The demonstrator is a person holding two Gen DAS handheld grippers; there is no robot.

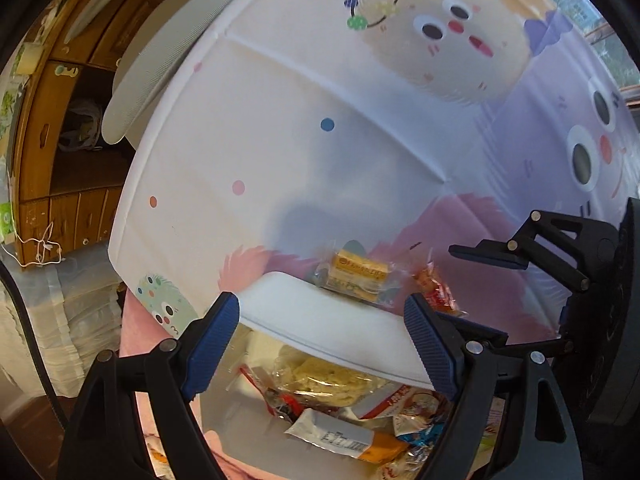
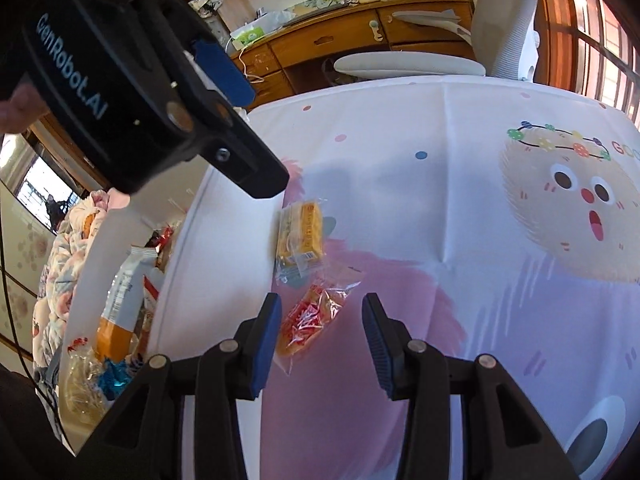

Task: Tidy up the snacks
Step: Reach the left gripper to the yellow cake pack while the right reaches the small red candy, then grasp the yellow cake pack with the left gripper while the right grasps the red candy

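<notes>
Clearly the weak point is the thin, crinkly wrapping. The right hand-held gripper (image 2: 322, 340) stands half spread and holds nothing, with the red-and-orange snack packet (image 2: 310, 322) lying flat between its fingers and just ahead of them; if the pads close only on loose film, the packet will likely slip out or drag along the cloth. Just beyond it lies the yellow snack pack (image 2: 301, 238), close enough that a sloppy closing could nudge it too.

The left hand-held gripper (image 1: 320, 344) is spread wide and empty, pointing steeply down over the white bin (image 1: 320, 320), whose near rim lies between its fingers. Inside the bin, below that gripper, sit several wrapped snacks (image 1: 332, 436) heaped loosely. The two grippers work near each other, so a collision over the two packets is my second worry, and a packet released over the rim instead of the opening could fall outside.

The worktop (image 2: 460, 128) wears a white cloth printed with cartoon faces and coloured dots, creased along its fold lines. Past it stand a white chair (image 2: 408, 65) and a wooden desk with drawers (image 2: 320, 44), with windows off to the right gripper's right.
</notes>
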